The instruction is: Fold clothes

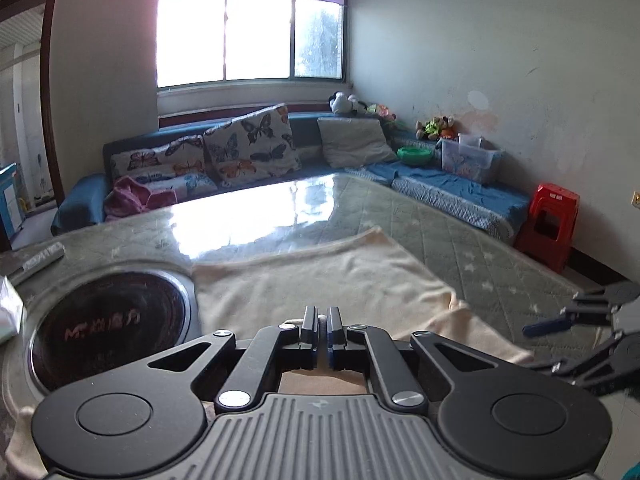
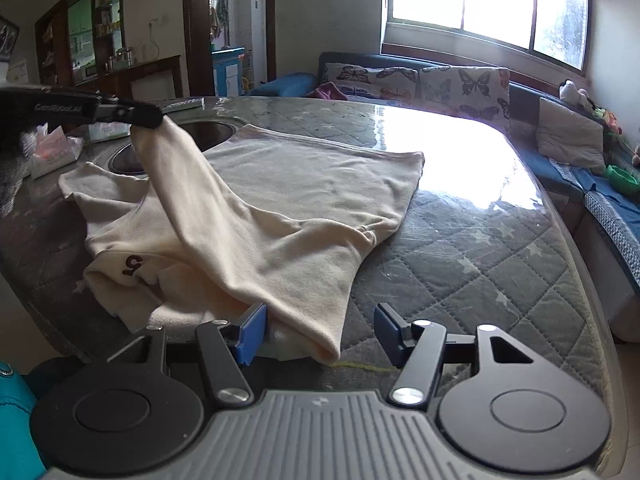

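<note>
Your right gripper [image 2: 320, 334] stands open around the shirt's [image 2: 280, 184] near folded corner, not pinching. Your left gripper [image 2: 154, 120] is clamped on cloth, lifting a ridge that runs away leftward across the table [image 2: 500, 248].

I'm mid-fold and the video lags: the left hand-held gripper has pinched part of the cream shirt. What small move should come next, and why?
Probably close the right hand-held gripper on the shirt edge lying between its open blue pads. The left hand-held gripper is shut on a raised flap, and gripping a second point should let both lift together and carry the fold across the table.
</note>
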